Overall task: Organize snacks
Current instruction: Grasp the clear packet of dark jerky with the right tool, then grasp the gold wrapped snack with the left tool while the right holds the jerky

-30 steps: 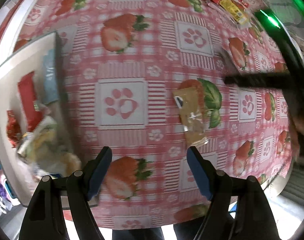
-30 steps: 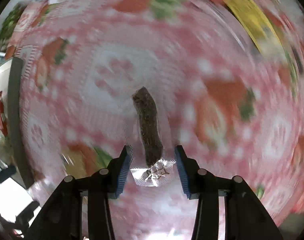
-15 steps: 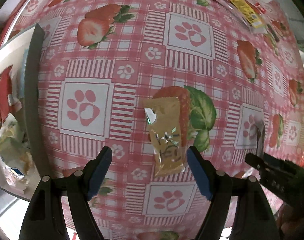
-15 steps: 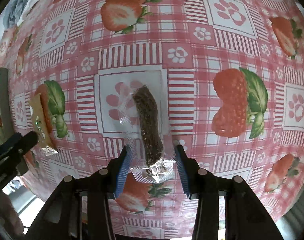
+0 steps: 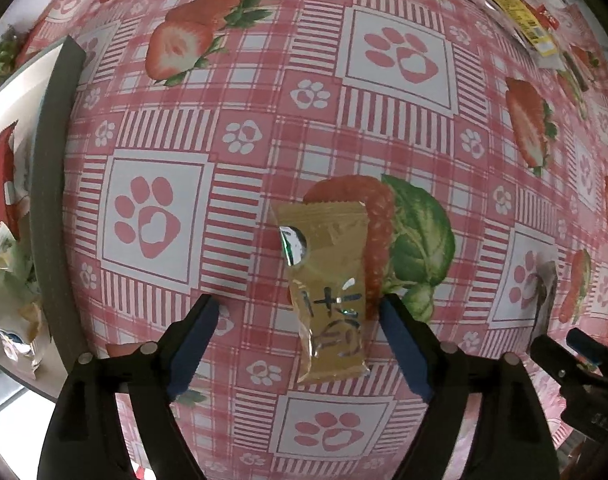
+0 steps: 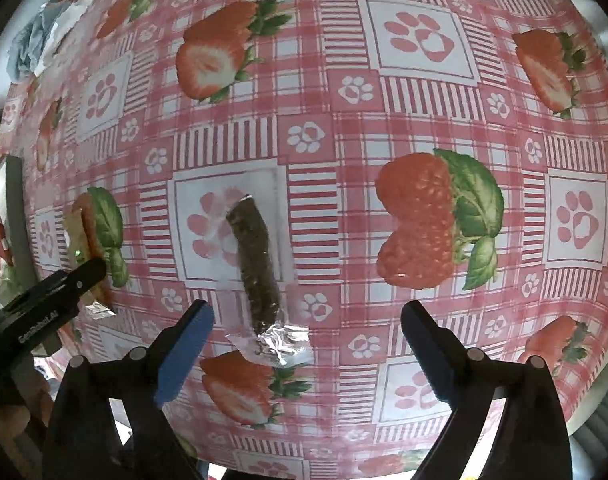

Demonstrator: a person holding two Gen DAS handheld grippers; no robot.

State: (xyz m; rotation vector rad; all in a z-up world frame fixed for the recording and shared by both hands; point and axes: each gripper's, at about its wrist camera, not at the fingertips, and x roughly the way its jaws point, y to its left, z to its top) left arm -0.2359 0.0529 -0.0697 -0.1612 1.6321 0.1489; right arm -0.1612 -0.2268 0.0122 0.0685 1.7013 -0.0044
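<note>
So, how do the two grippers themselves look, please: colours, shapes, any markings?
Both look alike. The left gripper and the right gripper have angular black frames with small round silver rivets, and each finger ends in a flat blue pad. In the right wrist view, white lettering is printed on the black side of the left gripper, too small to read surely. No cables or sleeves show.

Bare tablecloth [image 5: 232, 92] surrounds the tan packet [image 5: 328, 280]; the bin's grey wall [image 5: 52, 200] blocks the left.

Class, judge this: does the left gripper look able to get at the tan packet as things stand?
Probably yes. The left gripper is open, and the tan packet lies flat on the tablecloth between its fingers, nothing covering it.
</note>
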